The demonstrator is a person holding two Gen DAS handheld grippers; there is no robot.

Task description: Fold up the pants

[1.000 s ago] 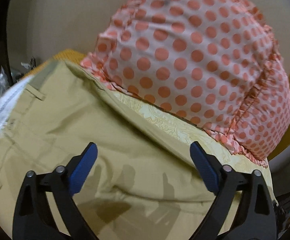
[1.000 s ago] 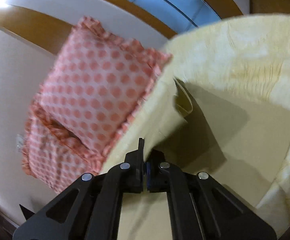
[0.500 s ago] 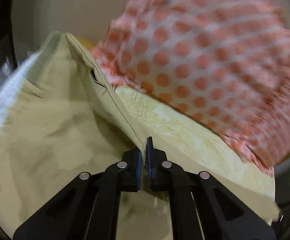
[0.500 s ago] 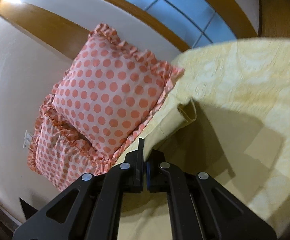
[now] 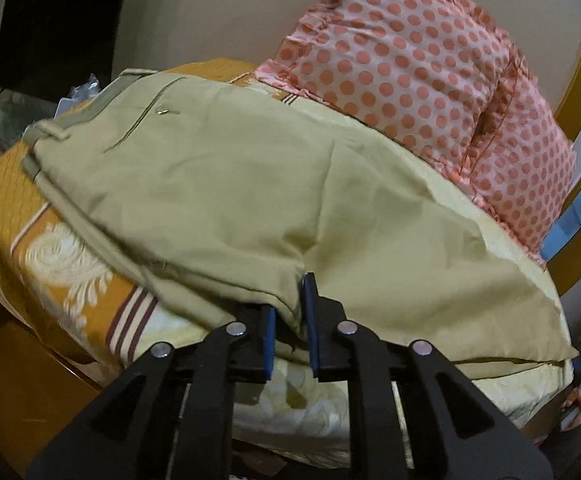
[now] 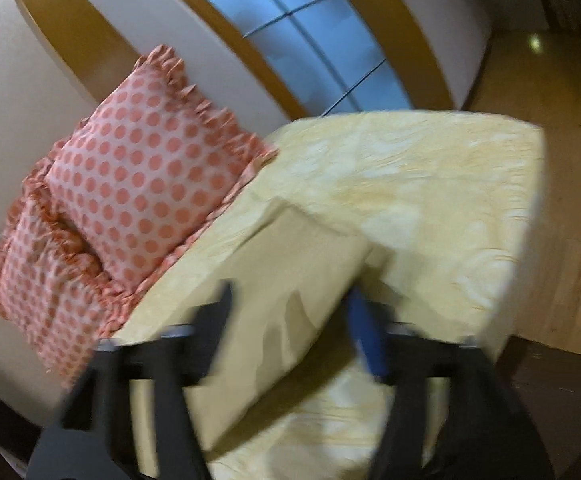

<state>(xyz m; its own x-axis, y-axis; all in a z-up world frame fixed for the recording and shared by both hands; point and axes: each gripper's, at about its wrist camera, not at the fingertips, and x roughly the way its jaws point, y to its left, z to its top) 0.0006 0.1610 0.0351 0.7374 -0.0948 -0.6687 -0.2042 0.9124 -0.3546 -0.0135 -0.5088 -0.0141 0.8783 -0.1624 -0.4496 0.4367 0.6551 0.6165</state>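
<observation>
Pants (image 5: pixel 250 184) lie across the bed (image 5: pixel 62 248), folded over lengthwise as far as I can judge, waistband toward the far left corner and the legs running along the near edge toward the right. In the right wrist view the leg end (image 6: pixel 290 280) lies flat near the middle of the bed, just short of the bare yellow cover beyond it.

Left claw (image 5: pixel 291 330) is nearly pressed together, pinching a pucker of cloth at the near edge of the pants, around the seat seam. Right claw (image 6: pixel 296 320) is spread wide and blurred, over the leg end with nothing between its fingers that I can make out.

My reading: the lengthwise fold is laid and the cross fold has yet to come. To do the present step well, ease the left pinch toward the near edge so the layers lie flush and the pucker smooths out, then let go low, without lifting, so the top layer does not slide. The right claw should take both layers at the hem together, not just the upper one, before carrying them toward the waistband.

Pillows (image 5: pixel 430 80) sit along the far edge against the wall, just beside the pants; keep the fold short of them.
</observation>
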